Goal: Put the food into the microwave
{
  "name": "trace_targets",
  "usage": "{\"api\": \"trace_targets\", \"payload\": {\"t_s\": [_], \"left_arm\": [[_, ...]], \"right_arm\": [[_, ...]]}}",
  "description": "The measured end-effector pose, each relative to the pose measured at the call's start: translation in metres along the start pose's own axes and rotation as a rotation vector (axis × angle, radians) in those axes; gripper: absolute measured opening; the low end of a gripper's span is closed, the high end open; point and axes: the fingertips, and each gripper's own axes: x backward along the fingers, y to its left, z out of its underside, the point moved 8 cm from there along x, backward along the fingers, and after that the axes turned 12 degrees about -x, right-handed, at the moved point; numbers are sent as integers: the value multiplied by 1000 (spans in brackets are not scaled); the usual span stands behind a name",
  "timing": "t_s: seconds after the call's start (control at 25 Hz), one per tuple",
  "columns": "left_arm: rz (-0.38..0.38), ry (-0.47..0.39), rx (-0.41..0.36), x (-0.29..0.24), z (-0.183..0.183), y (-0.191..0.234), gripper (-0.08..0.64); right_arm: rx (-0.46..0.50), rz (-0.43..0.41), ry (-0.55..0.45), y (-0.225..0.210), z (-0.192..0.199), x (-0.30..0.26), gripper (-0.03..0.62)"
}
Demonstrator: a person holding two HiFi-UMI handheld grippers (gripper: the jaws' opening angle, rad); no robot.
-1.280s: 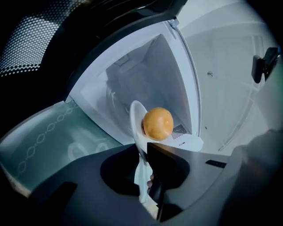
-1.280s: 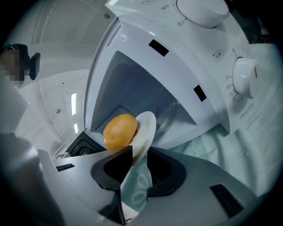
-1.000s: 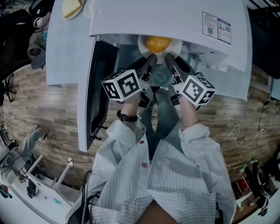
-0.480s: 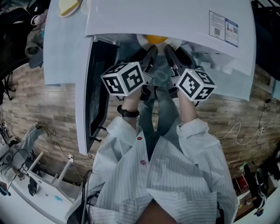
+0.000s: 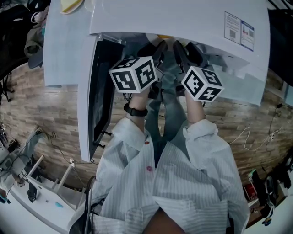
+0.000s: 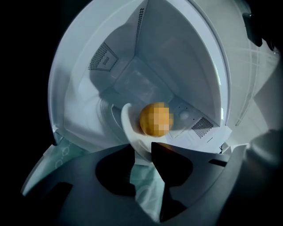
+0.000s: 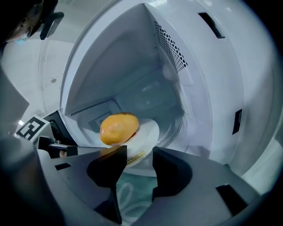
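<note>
My left gripper (image 6: 140,152) and right gripper (image 7: 139,152) are opening around the round white plate's (image 7: 148,130) rim; I'd withdraw level.

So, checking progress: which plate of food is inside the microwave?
The white plate with the round orange food; the one with pale yellow food sits outside it.

Brown and grey wood-plank flooring (image 5: 50,109) runs under everything, dim in a cool, flat light. A white worktop (image 5: 62,55) stands at the far side, and a white frame of rails and legs (image 5: 41,183) sits low at the near left. A thin pale cable (image 5: 247,133) loops over the boards at the right, near some dark clutter (image 5: 270,192).
</note>
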Motion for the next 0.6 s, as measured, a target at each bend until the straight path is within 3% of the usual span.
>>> {"api": "trace_targets", "payload": {"t_s": [0.6], "left_arm": [[-74,56,-139,-11,-7,-3,142]], "right_arm": [[66,56,-52,1,-2,-5,189]]}}
